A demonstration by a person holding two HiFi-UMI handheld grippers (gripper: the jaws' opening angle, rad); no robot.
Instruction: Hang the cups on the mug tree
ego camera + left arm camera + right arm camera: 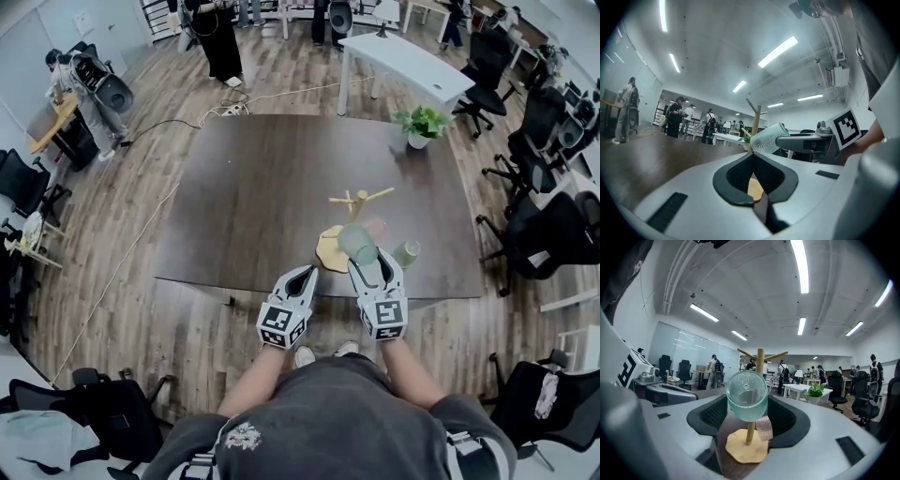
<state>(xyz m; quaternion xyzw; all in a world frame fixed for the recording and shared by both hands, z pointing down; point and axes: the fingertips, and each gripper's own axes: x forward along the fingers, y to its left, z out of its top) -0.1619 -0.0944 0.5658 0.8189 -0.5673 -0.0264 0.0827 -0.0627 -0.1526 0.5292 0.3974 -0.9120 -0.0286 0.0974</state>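
A wooden mug tree (349,214) stands near the table's front edge on a flat wooden base (746,451); its branches look bare. My right gripper (373,262) is shut on a pale green glass cup (357,244), held on its side just in front of the tree's pole (760,363). In the right gripper view the cup (746,395) sits between the jaws, and a pinkish band (764,427) shows beneath it. A second green cup (407,253) stands on the table to the right. My left gripper (307,272) is shut and holds nothing, left of the base; its view shows the tree (754,123) and cup (765,138).
A potted plant (422,124) stands at the far right of the dark table (253,197). A pale pinkish shape (375,228) sits beside the tree. Office chairs (548,234) are on the right, a white desk (403,66) behind, and people stand far off.
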